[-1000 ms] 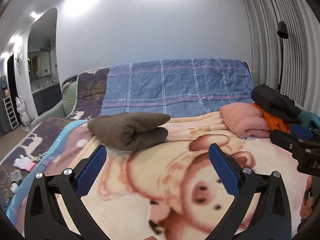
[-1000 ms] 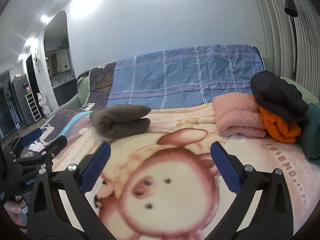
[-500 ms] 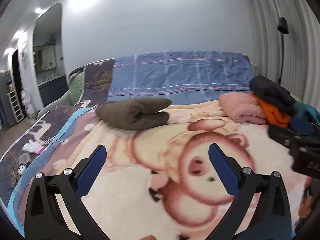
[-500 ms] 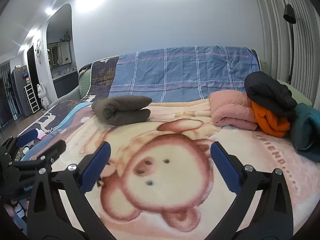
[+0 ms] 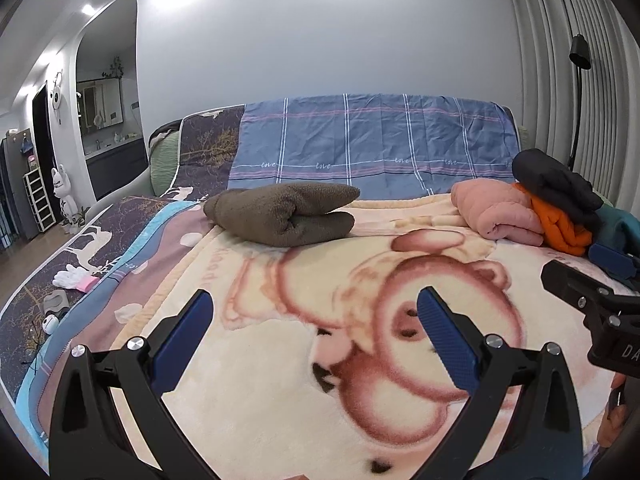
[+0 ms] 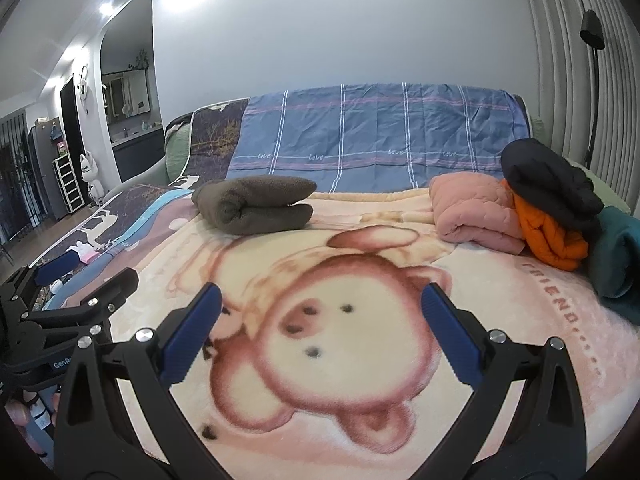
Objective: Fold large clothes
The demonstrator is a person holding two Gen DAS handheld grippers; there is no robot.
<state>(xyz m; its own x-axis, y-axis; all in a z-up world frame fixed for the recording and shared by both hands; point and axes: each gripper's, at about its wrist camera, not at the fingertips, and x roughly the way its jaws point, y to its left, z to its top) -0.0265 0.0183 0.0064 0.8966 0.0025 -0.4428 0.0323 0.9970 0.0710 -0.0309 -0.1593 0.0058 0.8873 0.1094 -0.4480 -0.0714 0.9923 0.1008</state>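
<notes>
bed [image 5: 280, 420]: bear blanket [image 6: 340, 340] | plaid sheet [image 5: 380, 144] behind | both hand-held grippers [image 5: 314, 320] [image 6: 320, 312] spread apart, empty

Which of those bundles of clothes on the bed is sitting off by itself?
The brown fleece bundle, folded and alone on the left. The pink, orange, black and teal bundles crowd together on the right.
</notes>
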